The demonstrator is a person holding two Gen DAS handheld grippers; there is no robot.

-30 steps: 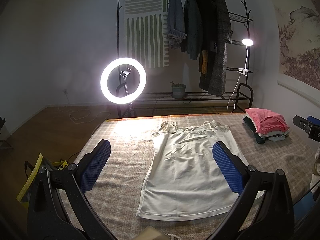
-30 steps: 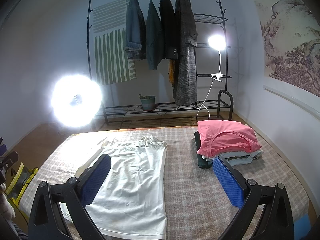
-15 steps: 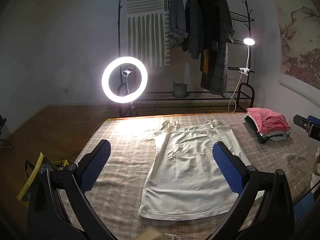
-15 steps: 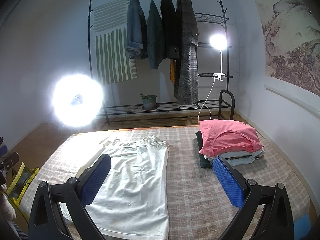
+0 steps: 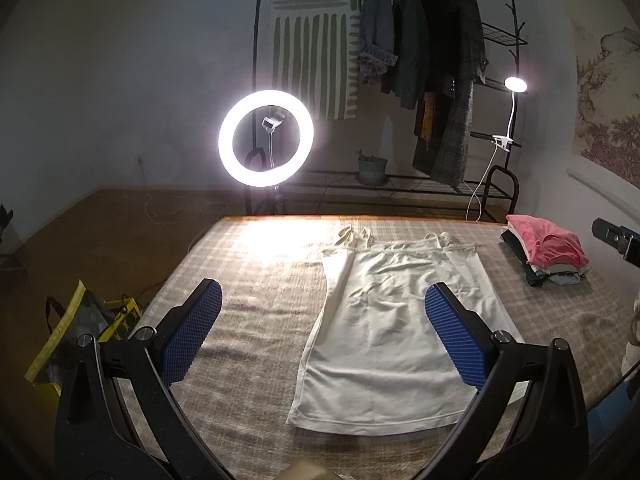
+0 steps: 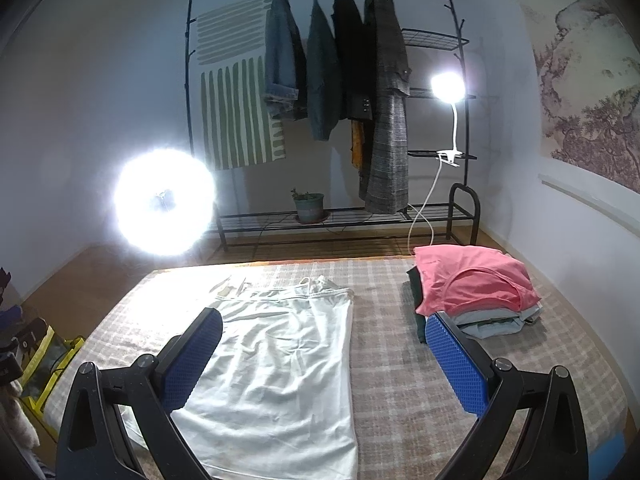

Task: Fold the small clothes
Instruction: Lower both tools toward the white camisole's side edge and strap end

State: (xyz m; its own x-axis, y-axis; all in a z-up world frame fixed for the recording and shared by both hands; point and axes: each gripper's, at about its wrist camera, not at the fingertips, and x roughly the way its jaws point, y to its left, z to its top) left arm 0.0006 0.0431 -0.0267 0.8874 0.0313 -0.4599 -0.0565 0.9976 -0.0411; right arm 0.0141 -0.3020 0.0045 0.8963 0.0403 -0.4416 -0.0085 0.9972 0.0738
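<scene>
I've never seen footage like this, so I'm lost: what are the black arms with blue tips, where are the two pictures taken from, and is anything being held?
There is no robot here. A person holds a two-finger gripper in each hand, and a fisheye camera on each looks along its fingers. One picture is from the left gripper, the other from the right gripper. The blue parts are the finger pads. Both grippers are open and hold nothing. Below them, on a checked bedcover, a white camisole lies spread flat. A stack of folded clothes with a pink one on top sits to its right. Behind are a ring light and a clothes rack.
</scene>
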